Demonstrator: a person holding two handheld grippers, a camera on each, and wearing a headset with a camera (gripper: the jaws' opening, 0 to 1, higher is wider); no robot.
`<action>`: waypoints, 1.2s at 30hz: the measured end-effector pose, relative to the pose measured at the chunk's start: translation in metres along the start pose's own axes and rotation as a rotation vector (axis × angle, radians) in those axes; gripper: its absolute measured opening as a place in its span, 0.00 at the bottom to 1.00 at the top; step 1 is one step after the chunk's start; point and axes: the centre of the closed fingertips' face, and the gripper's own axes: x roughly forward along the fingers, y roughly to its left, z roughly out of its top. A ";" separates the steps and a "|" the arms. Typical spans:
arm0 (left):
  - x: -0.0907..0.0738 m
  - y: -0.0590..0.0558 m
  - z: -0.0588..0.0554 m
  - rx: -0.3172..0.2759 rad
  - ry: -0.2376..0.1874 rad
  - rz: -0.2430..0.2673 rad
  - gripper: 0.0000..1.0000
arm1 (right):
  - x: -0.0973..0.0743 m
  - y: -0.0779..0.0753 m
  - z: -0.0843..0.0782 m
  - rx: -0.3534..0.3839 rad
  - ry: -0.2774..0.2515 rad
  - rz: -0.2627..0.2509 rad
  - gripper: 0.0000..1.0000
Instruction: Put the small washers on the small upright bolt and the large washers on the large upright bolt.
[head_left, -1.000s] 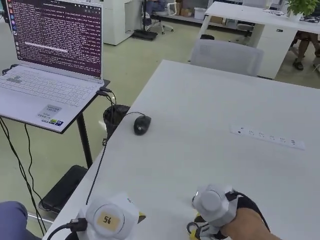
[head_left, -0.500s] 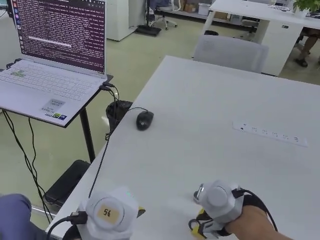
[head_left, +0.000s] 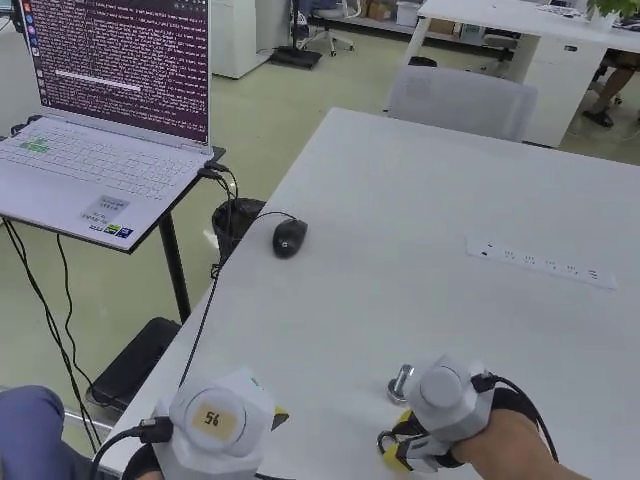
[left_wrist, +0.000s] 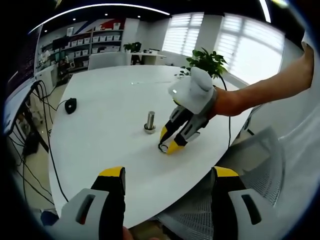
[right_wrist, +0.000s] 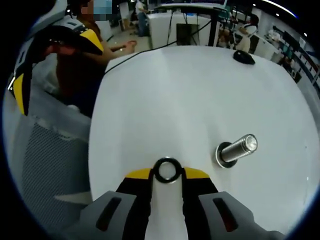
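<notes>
In the right gripper view a washer (right_wrist: 167, 170) is seen clamped between the tips of the right tongs (right_wrist: 167, 176), low over the white surface (right_wrist: 165, 90). The upright bolt (right_wrist: 236, 149) stands just beside them. In the head view those tips are largely hidden under the hand (head_left: 500, 440), and the bolt is seen close by it. In the left gripper view the left tongs (left_wrist: 167, 187) are shown spread apart near the surface's edge.
</notes>
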 end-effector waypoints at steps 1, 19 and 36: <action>0.000 0.000 0.000 0.000 0.000 -0.001 0.69 | 0.000 0.000 0.000 0.002 -0.001 0.000 0.23; 0.002 -0.001 -0.001 0.001 0.007 -0.003 0.69 | -0.002 -0.004 -0.004 0.017 -0.001 -0.005 0.23; -0.001 -0.002 -0.005 0.001 0.015 -0.003 0.69 | -0.004 0.000 -0.017 -0.411 0.153 0.152 0.32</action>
